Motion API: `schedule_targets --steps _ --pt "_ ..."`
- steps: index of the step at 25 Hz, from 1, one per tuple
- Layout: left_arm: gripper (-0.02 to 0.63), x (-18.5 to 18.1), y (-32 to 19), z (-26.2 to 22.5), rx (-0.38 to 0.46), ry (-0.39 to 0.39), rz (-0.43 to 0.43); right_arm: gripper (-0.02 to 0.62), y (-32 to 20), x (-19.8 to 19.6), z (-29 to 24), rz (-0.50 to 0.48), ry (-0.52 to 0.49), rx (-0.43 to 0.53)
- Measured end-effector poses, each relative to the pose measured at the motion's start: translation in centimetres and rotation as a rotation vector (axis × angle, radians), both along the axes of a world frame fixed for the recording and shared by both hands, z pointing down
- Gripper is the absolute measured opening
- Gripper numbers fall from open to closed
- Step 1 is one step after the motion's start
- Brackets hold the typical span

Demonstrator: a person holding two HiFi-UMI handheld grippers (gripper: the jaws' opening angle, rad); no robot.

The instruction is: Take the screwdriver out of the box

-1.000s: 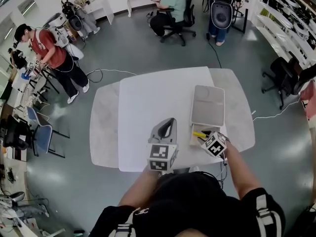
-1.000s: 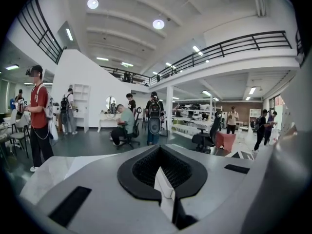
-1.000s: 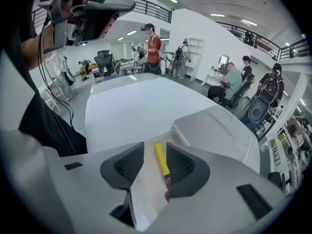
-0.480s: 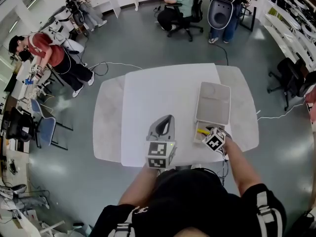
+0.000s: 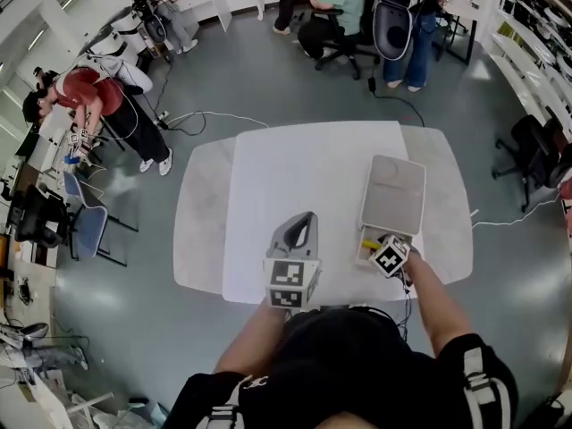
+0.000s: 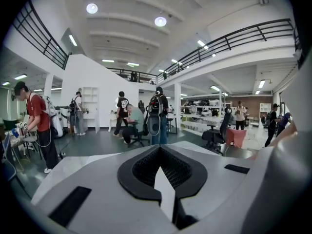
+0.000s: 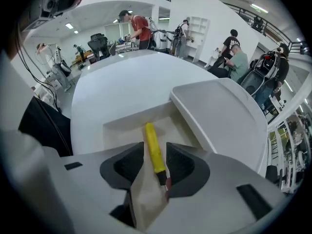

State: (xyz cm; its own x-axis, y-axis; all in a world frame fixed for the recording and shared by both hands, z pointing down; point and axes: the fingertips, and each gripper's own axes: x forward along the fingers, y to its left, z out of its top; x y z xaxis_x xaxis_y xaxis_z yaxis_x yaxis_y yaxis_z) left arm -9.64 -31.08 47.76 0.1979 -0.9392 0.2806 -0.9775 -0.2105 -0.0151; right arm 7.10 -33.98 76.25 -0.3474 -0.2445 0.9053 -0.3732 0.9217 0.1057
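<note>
Your right gripper (image 7: 155, 155) hangs over the open box (image 7: 117, 124), jaws apart astride the yellow screwdriver (image 7: 151, 141), which lies flat inside the box, long axis along the jaws; your left gripper (image 6: 157, 152), jaws together, waits left of the box.

Grey left gripper (image 6: 158, 150), black ribbed pads (image 6: 141, 167) seemingly meeting at the tips, nothing gripped. Just beyond, pale tabletop (image 6: 73, 164). Far ahead, seated person in green shirt (image 6: 132, 123). Off left, standing person in red shirt (image 6: 38, 126). Off right, black office chair (image 6: 219, 133).
</note>
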Motion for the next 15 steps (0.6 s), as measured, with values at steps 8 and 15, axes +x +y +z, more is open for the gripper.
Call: schedule_targets --steps 8,15 --pt "0.012 -0.9 0.2 0.0 -0.004 -0.01 -0.027 0.126 1.0 1.2 2.7 0.075 0.052 -0.156" --pt "0.012 -1.4 -0.1 0.1 -0.004 -0.007 -0.041 0.119 1.6 1.4 2.6 0.077 0.071 -0.226"
